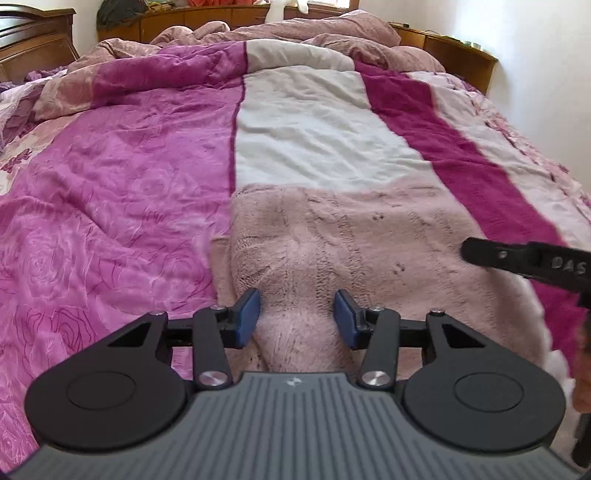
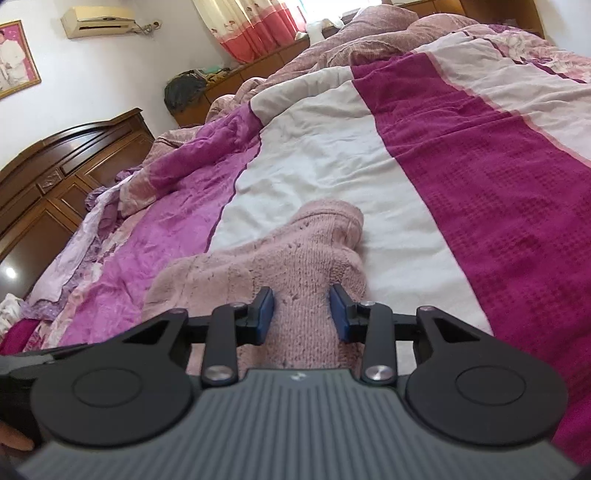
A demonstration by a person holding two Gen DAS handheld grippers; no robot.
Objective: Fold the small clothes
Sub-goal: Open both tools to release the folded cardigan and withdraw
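- Here is the small garment, a pale pink fuzzy knitted piece (image 1: 351, 236), lying on the bed across the white panel and the pink quilt.
- The left gripper (image 1: 297, 315) sits low over its near edge, blue pads spread wide, with a ridge of pink knit rising between them; no squeeze is on it that I can see.
- The right gripper (image 2: 302, 314) is much the same: pads apart, straddling a raised band of the knit, nothing clamped.
- Progress, as I judge it: early or mid-fold. From the right wrist view the garment looks bunched, with a rolled hump at its far end (image 2: 332, 218), not a tidy flat packet. Flattening and the closing folds seem left to do.
- Around it: a magenta rose-print quilt (image 1: 110, 192) to the left, a deep magenta waffle-weave strip (image 2: 480, 177) to the right, and rumpled dusty-pink bedding (image 1: 295, 33) heaped at the far end.
- The dark wooden headboard (image 2: 55, 177) and wall air conditioner (image 2: 99, 20) stay well apart from the work.
- In the way: the soft, creased bedding gives an uneven base, and the two grippers sit near each other, so they could crowd one another.
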